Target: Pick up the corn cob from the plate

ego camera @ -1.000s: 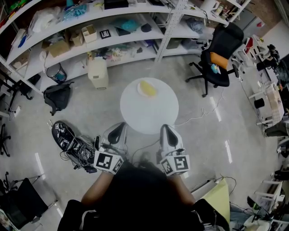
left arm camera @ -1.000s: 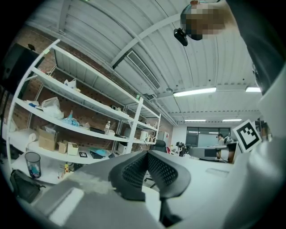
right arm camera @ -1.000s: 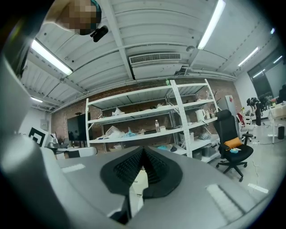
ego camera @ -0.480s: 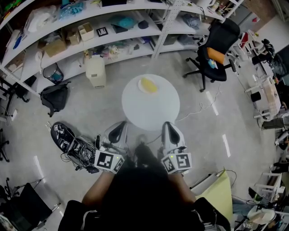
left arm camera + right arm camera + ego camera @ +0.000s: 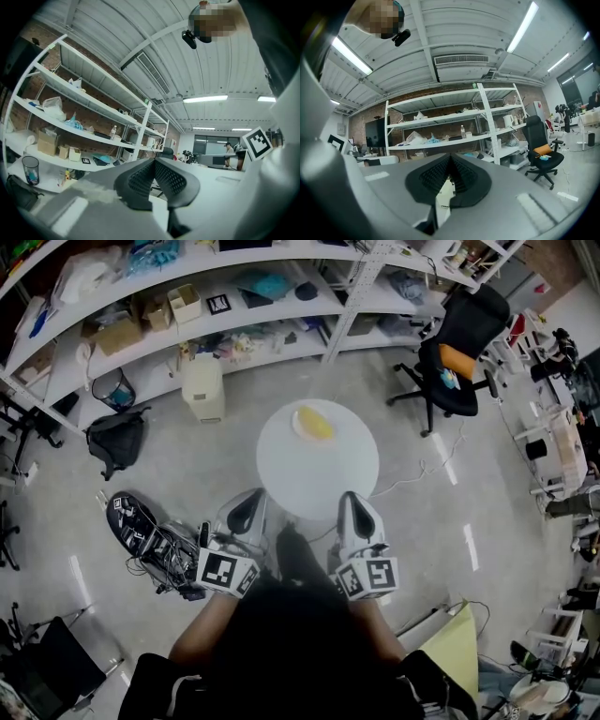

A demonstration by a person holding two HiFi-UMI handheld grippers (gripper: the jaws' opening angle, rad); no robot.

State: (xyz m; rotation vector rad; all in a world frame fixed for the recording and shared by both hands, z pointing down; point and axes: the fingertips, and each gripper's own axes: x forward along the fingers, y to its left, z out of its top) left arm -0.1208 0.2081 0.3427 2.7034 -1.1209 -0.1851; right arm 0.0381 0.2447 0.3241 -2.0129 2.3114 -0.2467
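Both closed and empty, our left hand-held gripper [image 5: 246,507] and right hand-held gripper [image 5: 352,510] flank six o'clock of the round white counter [image 5: 319,479]. A yellow corn cob [image 5: 317,424] lies on a white plate [image 5: 297,419] at twelve o'clock.

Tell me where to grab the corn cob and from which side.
Probably across its middle, from above: the corn cob lies flat and slanted on the plate at the far side of the round table, so jaws span its narrow width.

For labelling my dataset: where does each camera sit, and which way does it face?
Head view: on the person's head, steeply down at table and corn cob; left tool, right tool, arms show.
Left gripper view: on left tool, level along shut jaws, toward shelves.
Right gripper view: on right tool, likewise; shelves, chair.
Shared: shelves, all three.
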